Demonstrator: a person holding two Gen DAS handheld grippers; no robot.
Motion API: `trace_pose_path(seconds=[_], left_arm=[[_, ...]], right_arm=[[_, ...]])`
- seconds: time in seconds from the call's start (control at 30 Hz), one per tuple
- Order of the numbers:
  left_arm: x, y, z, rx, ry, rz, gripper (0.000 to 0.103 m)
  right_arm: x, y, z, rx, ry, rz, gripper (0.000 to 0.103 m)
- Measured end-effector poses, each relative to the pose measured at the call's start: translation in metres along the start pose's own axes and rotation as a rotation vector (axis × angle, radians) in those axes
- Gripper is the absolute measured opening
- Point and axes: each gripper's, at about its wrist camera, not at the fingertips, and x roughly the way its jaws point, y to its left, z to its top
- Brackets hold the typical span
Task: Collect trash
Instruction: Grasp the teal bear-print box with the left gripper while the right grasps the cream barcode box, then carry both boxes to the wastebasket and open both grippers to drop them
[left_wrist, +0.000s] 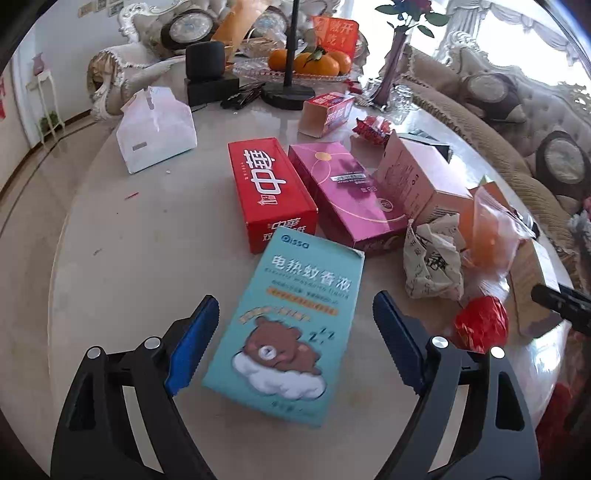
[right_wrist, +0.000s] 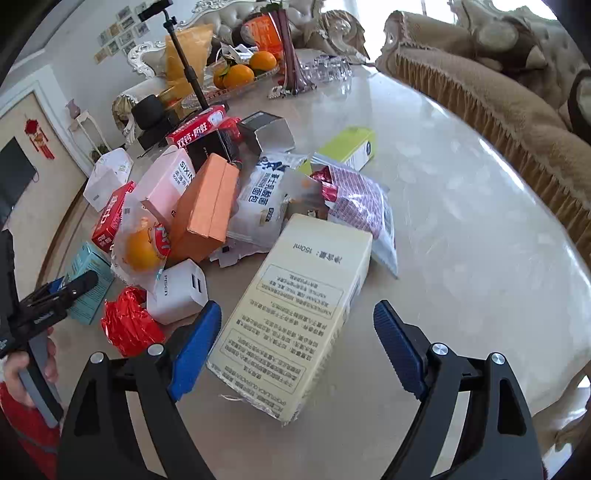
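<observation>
Teal box between left claw fingers

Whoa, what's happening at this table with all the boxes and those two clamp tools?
A person is clearing trash off a marble table with a handheld gripper in each hand. The left gripper is open around a teal cardboard box with a sleeping bear. The right gripper is open around a cream carton with printed text. Neither is gripped yet. Behind them lie more packaging: a red box, a pink box, crumpled red foil.
</observation>
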Motion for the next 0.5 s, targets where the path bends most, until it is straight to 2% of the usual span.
trace_pose_path(seconds=[0.07,0.1,0.13,0.17,0.2,0.23,0.3,0.4,0.5], left_arm=[[0.003,-0.003,0.000,-0.018,0.010,-0.014,0.083],[0.004,-0.003,0.000,-0.026,0.017,-0.018,0.079],[0.007,-0.003,-0.001,-0.038,0.035,-0.024,0.071],[0.007,-0.004,-0.001,-0.037,0.036,-0.011,0.056],[0.006,-0.005,-0.002,-0.028,0.035,0.008,0.048],[0.005,-0.007,-0.004,-0.025,0.037,0.012,0.048],[0.000,-0.006,-0.007,-0.039,0.037,-0.007,0.048],[-0.010,-0.005,-0.015,-0.057,0.015,-0.003,0.048],[-0.035,-0.007,-0.030,-0.103,-0.041,-0.048,0.048]], right_arm=[[0.003,0.004,-0.002,0.018,0.001,0.010,0.080],[0.007,0.006,-0.001,0.034,0.002,0.014,0.080],[0.010,0.008,0.000,0.041,0.003,0.016,0.080],[0.013,0.012,0.001,0.038,0.004,0.019,0.080],[0.018,0.016,0.003,0.030,0.007,0.026,0.075],[0.019,0.019,0.005,0.025,0.012,0.034,0.063],[0.019,0.024,0.004,0.004,0.021,0.058,0.055],[0.013,0.018,-0.003,0.018,0.010,0.126,0.051],[0.002,0.004,-0.008,0.059,-0.008,0.211,0.050]])
